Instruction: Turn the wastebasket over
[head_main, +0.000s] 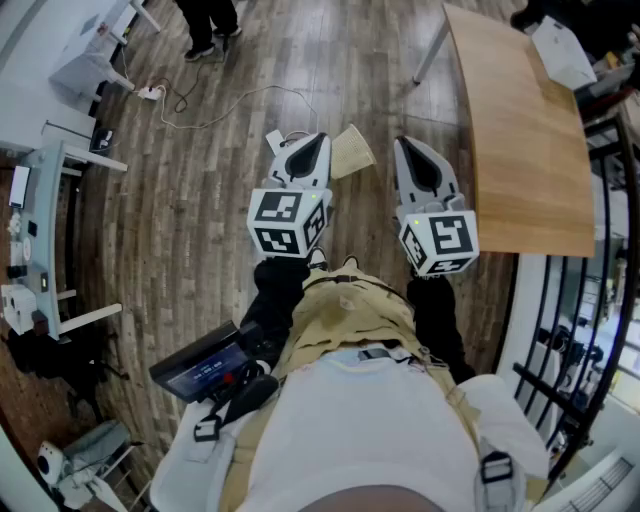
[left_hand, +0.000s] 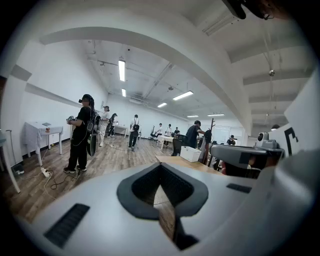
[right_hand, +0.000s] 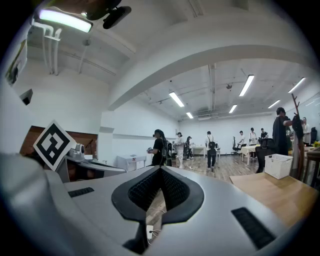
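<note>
Underfoot runs a grey-brown plank floor (head_main: 200, 200), with a white cable and power strip (head_main: 150, 92) lying far off to the left. A long wooden desk (head_main: 520, 150) stands to the person's right. The room is a wide, white hall with strip lights, and several people (left_hand: 80, 132) stand about in it at a distance.

The wastebasket (head_main: 560, 50) sits at the desk's far right corner, well apart from both grippers. It is a small white bin with latticed sides, and it seems to stand upright with its mouth up, though it is too small to be sure.

The left gripper (head_main: 312, 140) and the right gripper (head_main: 408, 143) are held side by side over the floor. Each has its fingers pressed together at the tips, with nothing between them.

The head view alone shows a flat tan sheet (head_main: 352, 150) on the floor just beyond the left gripper. The right gripper view shows the bin's lattice most clearly.
</note>
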